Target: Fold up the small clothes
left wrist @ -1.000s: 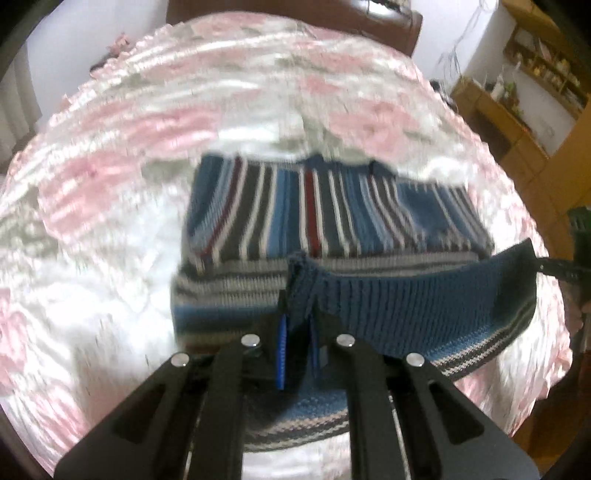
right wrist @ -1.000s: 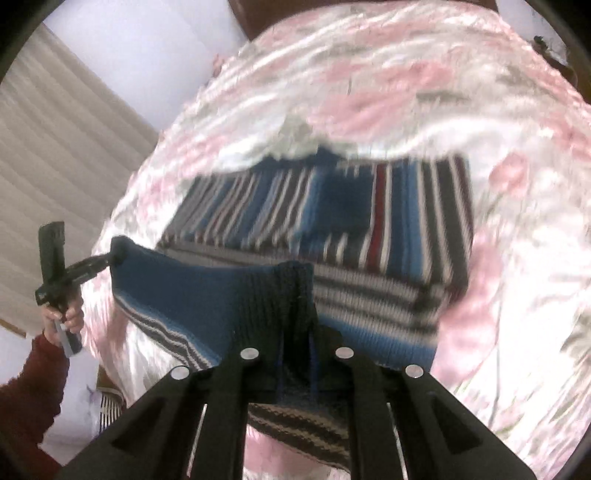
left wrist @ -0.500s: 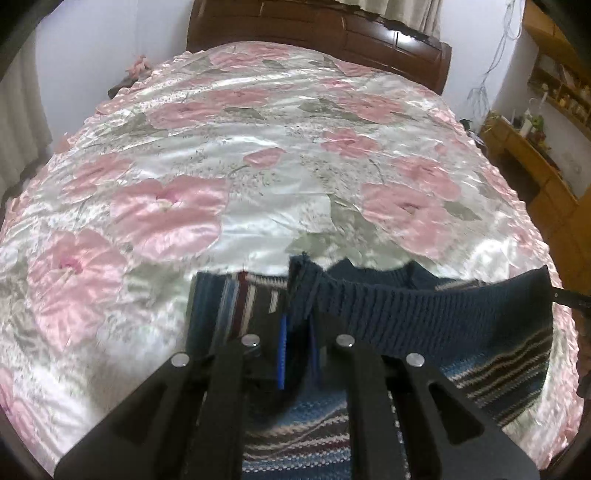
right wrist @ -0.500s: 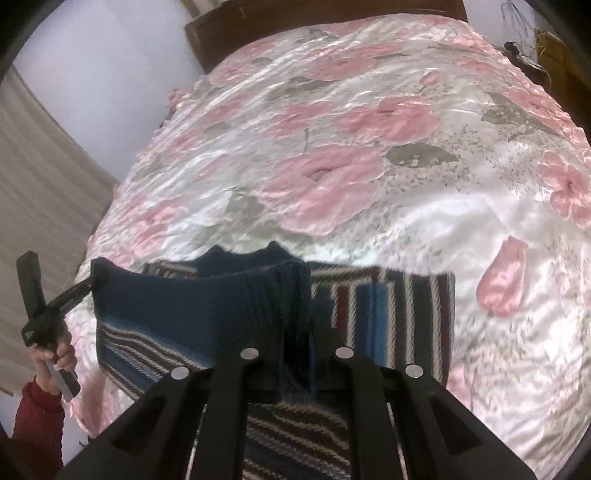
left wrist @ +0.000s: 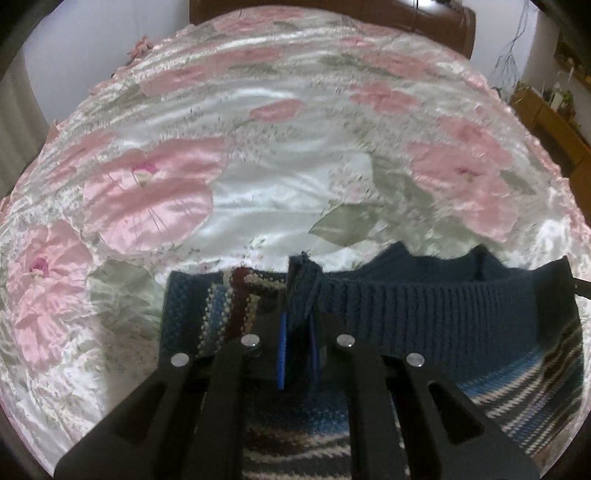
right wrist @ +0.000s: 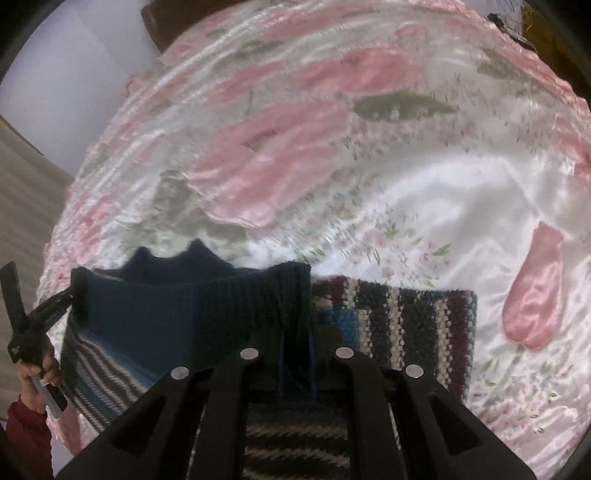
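- closest to the left wrist camera, the left gripper (left wrist: 297,354) has its fingers clamped on one corner of the ribbed navy hem (left wrist: 424,306) of a striped knit sweater (left wrist: 528,373).
- beside it across the garment, the right gripper (right wrist: 295,363) pinches the opposite hem corner in the same way; the hem hangs taut between the two, raised off the bed.
- a second ago the sweater's lower body lay spread in front of both cameras with the hem held low over it; now the hem has been carried forward until it sits level with the far edge, where the dark neckline (right wrist: 177,258) peeks just above it.
- judging from that, the bottom half is now doubled over the top half, so this fold is nearly complete; lowering and releasing the hem should be what remains.
- past the sweater, the pink floral satin bedspread (left wrist: 258,155) lies bare up to the wooden headboard (left wrist: 454,26).
- at the right view's left edge, a hand (right wrist: 38,369) with a red sleeve grips the other tool's handle.
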